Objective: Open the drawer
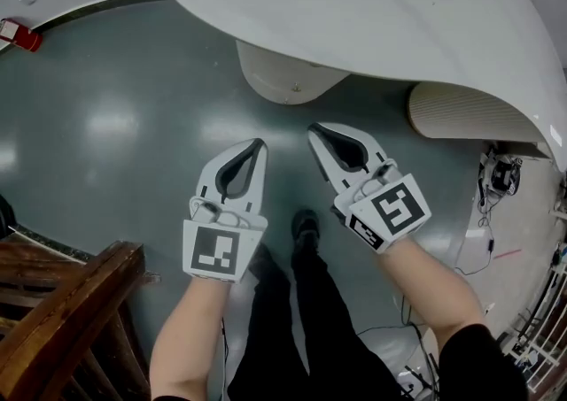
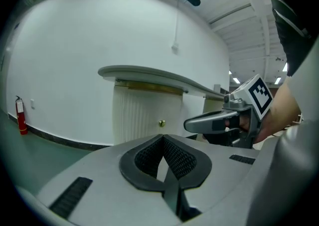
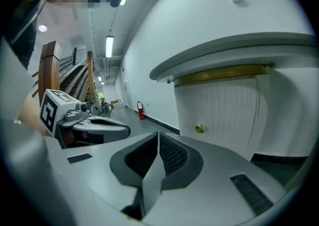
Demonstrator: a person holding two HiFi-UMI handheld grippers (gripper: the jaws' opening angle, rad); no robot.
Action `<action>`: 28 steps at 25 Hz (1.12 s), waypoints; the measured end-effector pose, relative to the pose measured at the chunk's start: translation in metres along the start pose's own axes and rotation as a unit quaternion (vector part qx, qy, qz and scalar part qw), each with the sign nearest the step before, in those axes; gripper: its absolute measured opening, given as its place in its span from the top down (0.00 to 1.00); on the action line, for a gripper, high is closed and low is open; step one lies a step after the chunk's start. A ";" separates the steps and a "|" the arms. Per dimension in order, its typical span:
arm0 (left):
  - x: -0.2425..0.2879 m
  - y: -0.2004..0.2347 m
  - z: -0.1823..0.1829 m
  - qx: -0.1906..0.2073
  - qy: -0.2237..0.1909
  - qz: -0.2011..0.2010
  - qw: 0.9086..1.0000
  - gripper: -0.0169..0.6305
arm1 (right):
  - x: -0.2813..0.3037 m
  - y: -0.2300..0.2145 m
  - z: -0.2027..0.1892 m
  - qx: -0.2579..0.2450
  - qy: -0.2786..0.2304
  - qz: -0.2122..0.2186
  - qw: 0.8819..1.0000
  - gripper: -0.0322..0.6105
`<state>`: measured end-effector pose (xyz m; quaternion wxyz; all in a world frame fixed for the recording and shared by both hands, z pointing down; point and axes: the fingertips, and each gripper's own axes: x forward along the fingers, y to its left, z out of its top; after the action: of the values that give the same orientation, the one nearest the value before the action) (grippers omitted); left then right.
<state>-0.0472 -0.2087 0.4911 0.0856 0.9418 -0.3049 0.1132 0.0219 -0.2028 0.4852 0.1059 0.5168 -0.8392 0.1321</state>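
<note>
Both the left gripper [image 1: 260, 146] and the right gripper [image 1: 314, 133] had their fingers closed on nothing, still apart from the drawer [image 2: 142, 115] under the desk [image 1: 372, 10] at upper centre. To my eye, one needed to open, line up on the knob [image 3: 200, 128], then pull straight out.

The left gripper [image 1: 258, 146] and right gripper [image 1: 314, 132] are pale grey, with black meshed pads [image 2: 178, 158] and black-and-white cubes [image 1: 213, 250]. Ahead of them, the drawer [image 3: 224, 108] is white and finely ribbed, with a gold knob [image 3: 200, 128]. Below them, the floor [image 1: 106, 125] is grey-green.
</note>
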 end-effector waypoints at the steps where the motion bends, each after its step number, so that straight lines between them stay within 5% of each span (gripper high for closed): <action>1: 0.005 0.001 -0.004 0.005 -0.004 -0.002 1.000 0.97 | 0.003 -0.003 -0.002 -0.001 0.001 -0.001 1.000 0.92; 13: 0.078 0.007 -0.070 -0.037 0.022 -0.006 0.999 0.96 | 0.023 -0.049 -0.006 -0.024 0.005 -0.020 1.000 0.92; 16: 0.092 0.012 -0.075 -0.058 0.023 0.004 0.998 0.85 | 0.028 -0.060 -0.010 -0.021 0.005 -0.026 0.999 0.92; 28: 0.149 0.011 -0.112 -0.029 0.048 0.006 0.998 0.76 | 0.046 -0.077 -0.004 -0.033 -0.007 -0.040 0.999 0.92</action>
<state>0.0454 -0.2739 0.6395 0.1269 0.9305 -0.3091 0.1502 0.0707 -0.2730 0.5122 0.1226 0.5467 -0.8227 0.0964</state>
